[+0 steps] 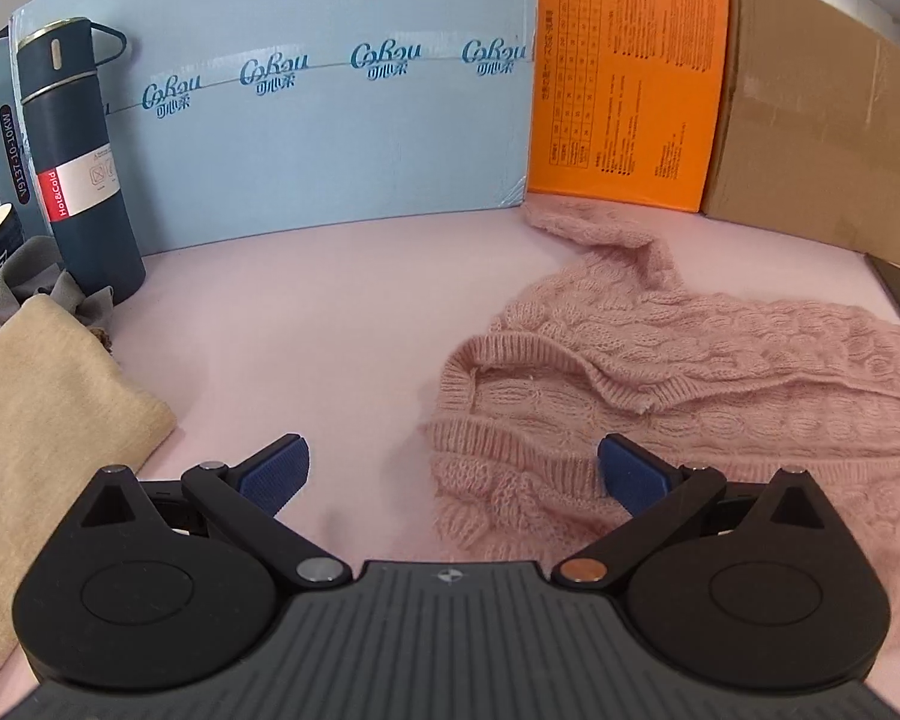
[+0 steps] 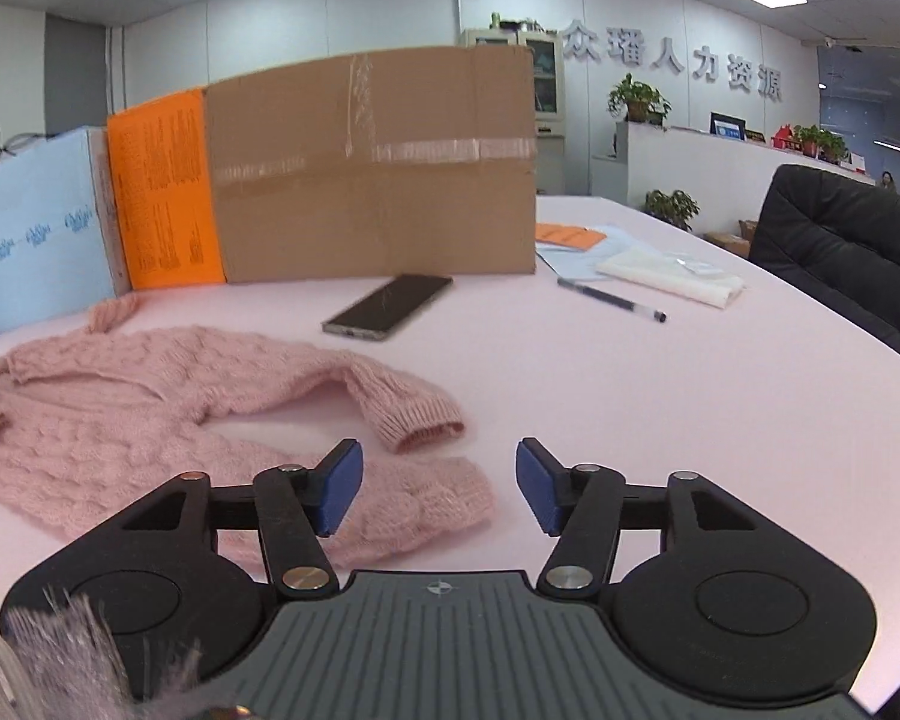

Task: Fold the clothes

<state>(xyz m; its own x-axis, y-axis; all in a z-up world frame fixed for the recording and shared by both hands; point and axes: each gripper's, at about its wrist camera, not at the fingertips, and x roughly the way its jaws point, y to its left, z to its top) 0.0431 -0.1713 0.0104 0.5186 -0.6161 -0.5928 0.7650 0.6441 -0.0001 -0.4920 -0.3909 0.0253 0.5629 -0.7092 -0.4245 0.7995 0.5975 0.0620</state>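
Observation:
A pink cable-knit sweater (image 1: 678, 384) lies spread on the pale pink table, its neck opening toward the left wrist view's middle and one sleeve running back toward the orange box. My left gripper (image 1: 453, 477) stands open just above the sweater's near shoulder edge, nothing between its blue pads. In the right wrist view the sweater (image 2: 150, 414) lies at the left, a sleeve cuff (image 2: 420, 420) curling toward the front. My right gripper (image 2: 438, 489) is open at the sweater's lower corner, its left pad over the knit, holding nothing.
A folded beige cloth (image 1: 48, 420), grey fabric, a dark flask (image 1: 78, 156) and a cup stand at the left. Blue (image 1: 306, 96), orange (image 1: 624, 72) and brown boxes (image 2: 378, 162) wall the back. A phone (image 2: 390, 303), a pen (image 2: 612, 300) and papers lie right of the sweater.

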